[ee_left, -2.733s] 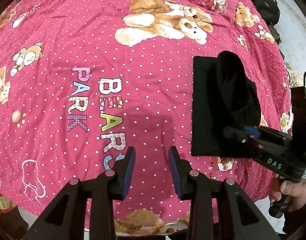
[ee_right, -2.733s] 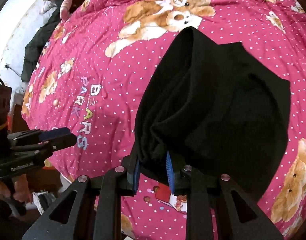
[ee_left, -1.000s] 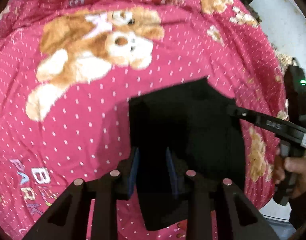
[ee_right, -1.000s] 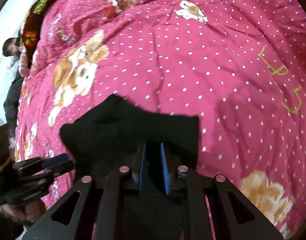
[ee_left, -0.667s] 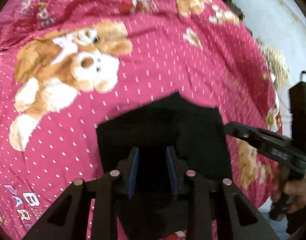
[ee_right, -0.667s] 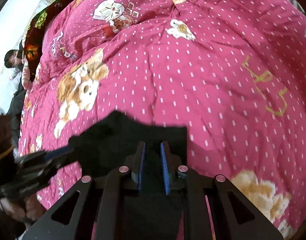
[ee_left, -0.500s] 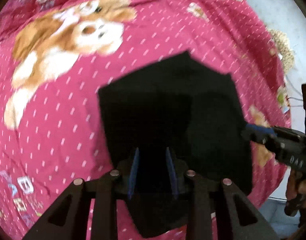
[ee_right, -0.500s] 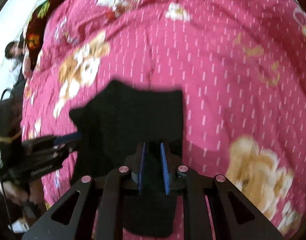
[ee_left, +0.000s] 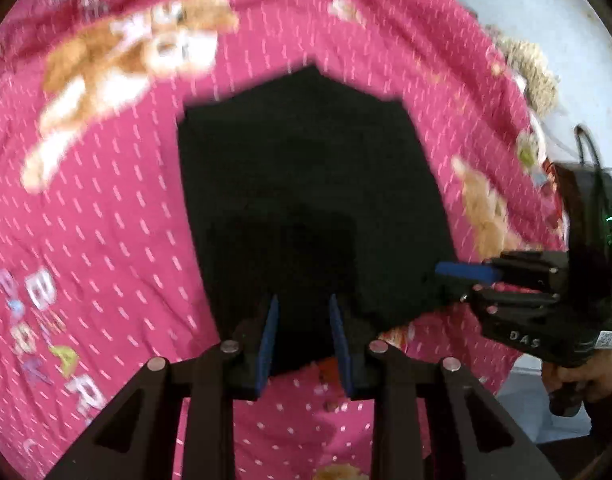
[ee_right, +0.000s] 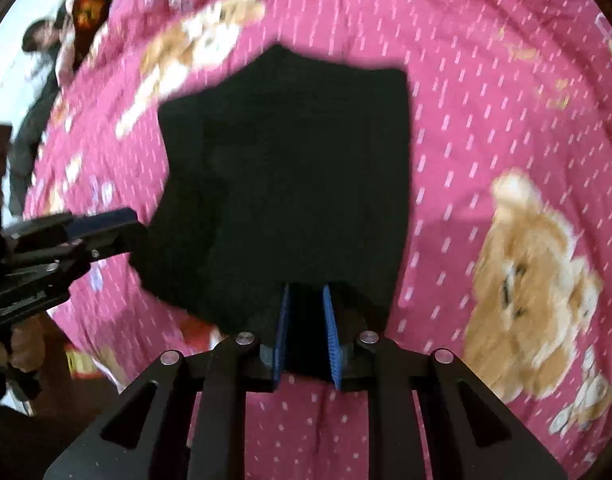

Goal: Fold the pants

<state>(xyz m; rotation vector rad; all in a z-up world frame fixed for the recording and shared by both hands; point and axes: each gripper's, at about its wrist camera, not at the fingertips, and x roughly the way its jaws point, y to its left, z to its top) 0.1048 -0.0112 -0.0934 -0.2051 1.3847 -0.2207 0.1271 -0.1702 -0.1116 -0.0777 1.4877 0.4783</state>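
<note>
Black fabric, the folded pair of pants, is lying as a compact dark block on the pink polka-dot quilt with teddy bear prints that is covering the bed. Against the large tan bear print on the quilt, the pants are sitting just below and to its right in the left wrist view. Half a second ago the block was showing at nearly the same spot; now both views are smearing with motion blur, and the near hem is reaching only partway down between each pair of blue pads. Compared with 2.7 seconds ago, the pants are no longer hanging bunched in a tall drape from the right side, but are lying flat in a squared shape.

The left gripper is sitting at the near edge of the pants, its blue pads standing apart with the dark hem between them; whether they are pressing the cloth, I cannot tell. The right gripper is likewise at the near hem, pads spaced narrowly with black fabric between them, and its grip cannot be judged either. In the left wrist view the right gripper is touching the pants' lower right corner, far from the bear print.
</note>
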